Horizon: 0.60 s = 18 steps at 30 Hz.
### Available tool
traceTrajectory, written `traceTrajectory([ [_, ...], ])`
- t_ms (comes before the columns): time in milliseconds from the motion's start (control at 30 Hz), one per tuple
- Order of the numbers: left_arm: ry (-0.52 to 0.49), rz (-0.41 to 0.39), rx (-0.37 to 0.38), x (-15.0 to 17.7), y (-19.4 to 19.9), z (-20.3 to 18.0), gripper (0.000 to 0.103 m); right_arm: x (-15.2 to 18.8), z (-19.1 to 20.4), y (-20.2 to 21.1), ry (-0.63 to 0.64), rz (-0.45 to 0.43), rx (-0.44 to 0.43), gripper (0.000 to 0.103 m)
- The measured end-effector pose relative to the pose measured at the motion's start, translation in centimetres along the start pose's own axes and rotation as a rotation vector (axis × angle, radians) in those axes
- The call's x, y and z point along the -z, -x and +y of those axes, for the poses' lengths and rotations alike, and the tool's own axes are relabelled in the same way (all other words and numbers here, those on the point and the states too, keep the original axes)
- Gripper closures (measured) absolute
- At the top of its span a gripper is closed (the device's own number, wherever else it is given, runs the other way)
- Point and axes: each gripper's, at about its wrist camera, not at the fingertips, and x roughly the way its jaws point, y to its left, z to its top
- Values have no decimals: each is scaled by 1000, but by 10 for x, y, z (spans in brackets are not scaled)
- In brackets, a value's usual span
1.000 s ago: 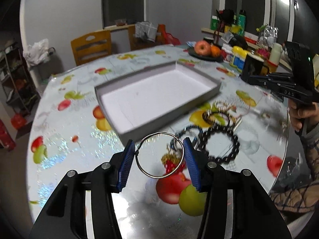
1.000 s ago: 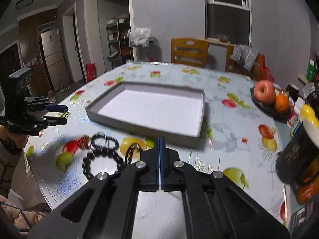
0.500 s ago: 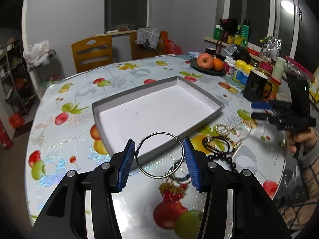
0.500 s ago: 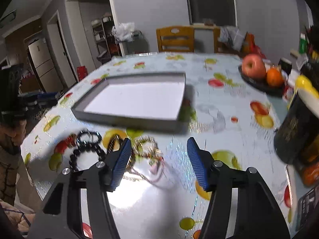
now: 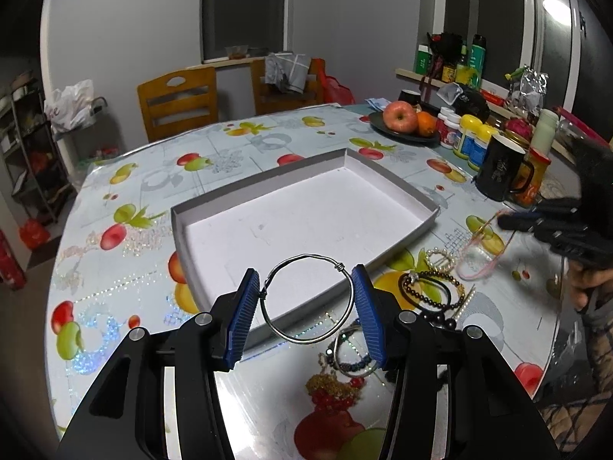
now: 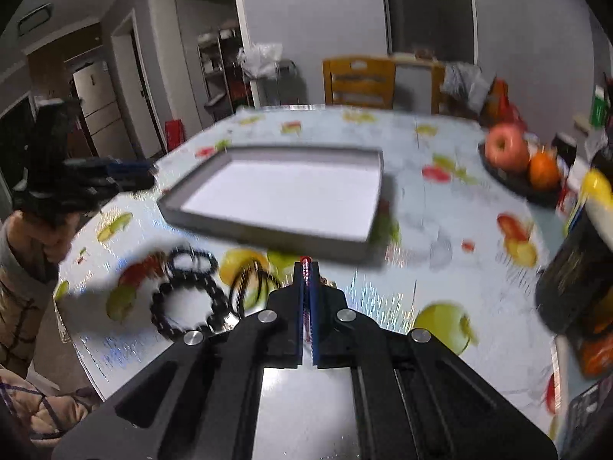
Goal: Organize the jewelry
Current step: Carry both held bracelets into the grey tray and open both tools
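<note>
A round table with a fruit-print cover carries a shallow grey cardboard tray. The left gripper clamps a thin silver wire bangle edgewise above the tray's near wall, its plane facing the camera. The right gripper, jaws just closed, pinches a thin pink cord; advance the bangle over the white floor before releasing.

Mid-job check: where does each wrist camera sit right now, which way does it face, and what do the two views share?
Left wrist: on the left claw, looking down across the table over the white tray; its pads hold a wire bangle; the right claw shows at right.
Right wrist: on the right claw, shut on a thin red strand, facing the tray; the left claw and a sleeve show at left.
Shared: tray, black bead bracelet, fruit plate.
</note>
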Motion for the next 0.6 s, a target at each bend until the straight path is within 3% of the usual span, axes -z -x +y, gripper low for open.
traceTrajectory([
  [267,23,3,-18,-5,-14,10,51,-38,7,5,33,-68,5,101],
  [600,61,6,-66,-16,-46,20,52,-72,-9,-55,-18,-54,11,101],
])
